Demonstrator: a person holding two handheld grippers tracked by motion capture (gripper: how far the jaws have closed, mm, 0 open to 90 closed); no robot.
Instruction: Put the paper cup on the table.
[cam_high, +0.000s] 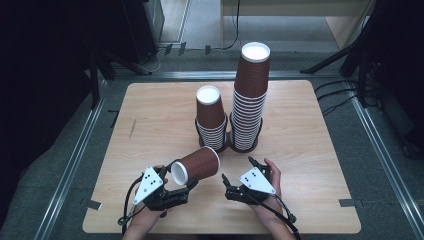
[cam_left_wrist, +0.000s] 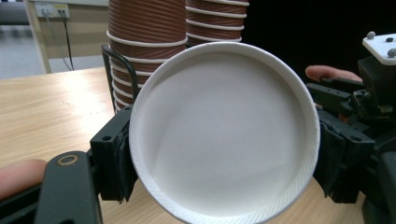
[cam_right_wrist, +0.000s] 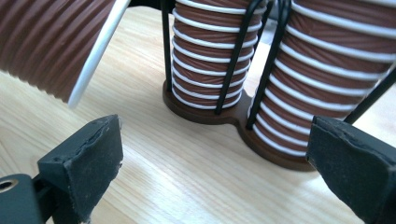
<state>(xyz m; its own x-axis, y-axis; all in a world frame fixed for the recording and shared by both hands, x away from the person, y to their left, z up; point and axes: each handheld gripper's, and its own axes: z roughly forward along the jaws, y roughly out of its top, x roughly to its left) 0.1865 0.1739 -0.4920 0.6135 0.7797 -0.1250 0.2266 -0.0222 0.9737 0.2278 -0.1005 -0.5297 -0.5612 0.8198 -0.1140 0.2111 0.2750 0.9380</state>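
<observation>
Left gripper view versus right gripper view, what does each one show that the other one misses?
The left gripper view looks straight into the white inside of the paper cup, pinched at its rim by the left hand-held gripper, with the other hand-held gripper at the right edge. The right gripper view shows the right hand-held gripper with its jaws apart and nothing between them, the brown base of the cup holder on the table, and the cup's ribbed brown outside. Both show the two stacks of brown cups in their black wire uprights, and the wooden table.
</observation>
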